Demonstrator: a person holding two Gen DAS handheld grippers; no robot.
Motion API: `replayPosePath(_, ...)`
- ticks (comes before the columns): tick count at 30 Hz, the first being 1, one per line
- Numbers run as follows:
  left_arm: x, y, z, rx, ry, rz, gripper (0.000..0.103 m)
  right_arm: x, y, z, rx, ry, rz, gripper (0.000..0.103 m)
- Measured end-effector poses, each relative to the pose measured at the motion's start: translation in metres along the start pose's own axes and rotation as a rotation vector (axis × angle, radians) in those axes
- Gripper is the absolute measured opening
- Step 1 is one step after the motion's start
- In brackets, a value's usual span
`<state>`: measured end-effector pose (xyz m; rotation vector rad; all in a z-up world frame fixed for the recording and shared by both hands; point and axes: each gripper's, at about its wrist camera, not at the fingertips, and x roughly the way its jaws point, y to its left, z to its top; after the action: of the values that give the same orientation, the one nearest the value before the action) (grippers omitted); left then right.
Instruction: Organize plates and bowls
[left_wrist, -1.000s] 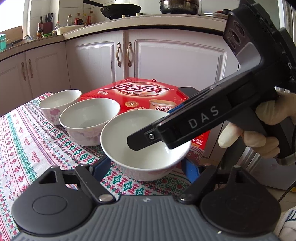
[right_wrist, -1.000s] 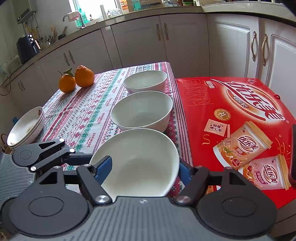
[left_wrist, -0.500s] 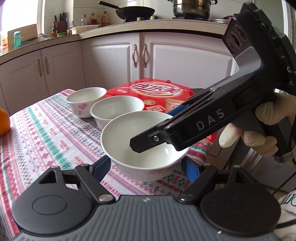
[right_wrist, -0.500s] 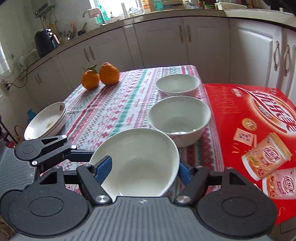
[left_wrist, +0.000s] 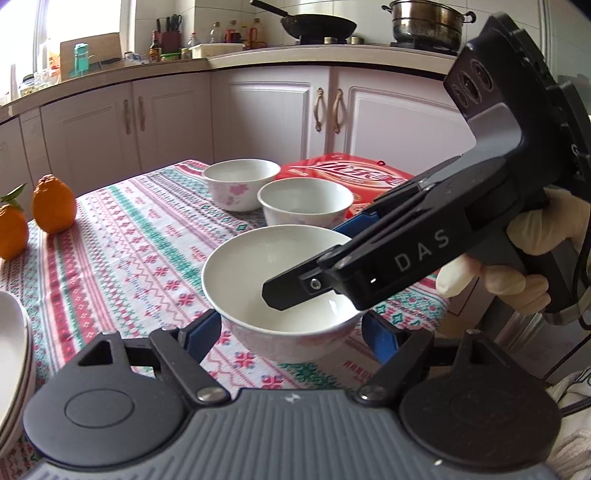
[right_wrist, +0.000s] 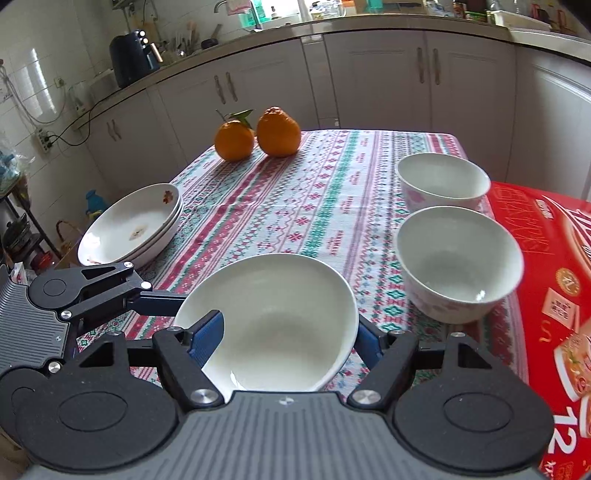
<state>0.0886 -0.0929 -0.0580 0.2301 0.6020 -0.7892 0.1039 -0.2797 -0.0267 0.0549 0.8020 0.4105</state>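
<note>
Words and numbers you can read

The letters "DAS" stand in pale print on the black side of the right gripper (left_wrist: 280, 297), seen from the left wrist camera. On the red box (right_wrist: 546, 280), in the right wrist view, a big white "12" stands at the near bottom corner. The box also has large white Chinese writing across its red top, a small gold round seal with a mark in it, and small pale packet pictures with tiny print, but these are too bent and blurred to read. The same red box (left_wrist: 343, 173) shows white writing in the left wrist view too, and it is too small to make out.
</note>
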Motion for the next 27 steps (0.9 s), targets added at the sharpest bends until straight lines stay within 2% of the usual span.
replayPosePath(16,-0.011,0.040,-0.015,-0.062,0.012,0.085,0.083,0.046,0.028,0.024,-0.075,0.040,0.066,0.079)
replayPosePath(27,-0.007,0.047,-0.016,-0.076,0.021,0.096,0.083,0.056,0.031,0.029,-0.077,0.042,0.074,0.079)
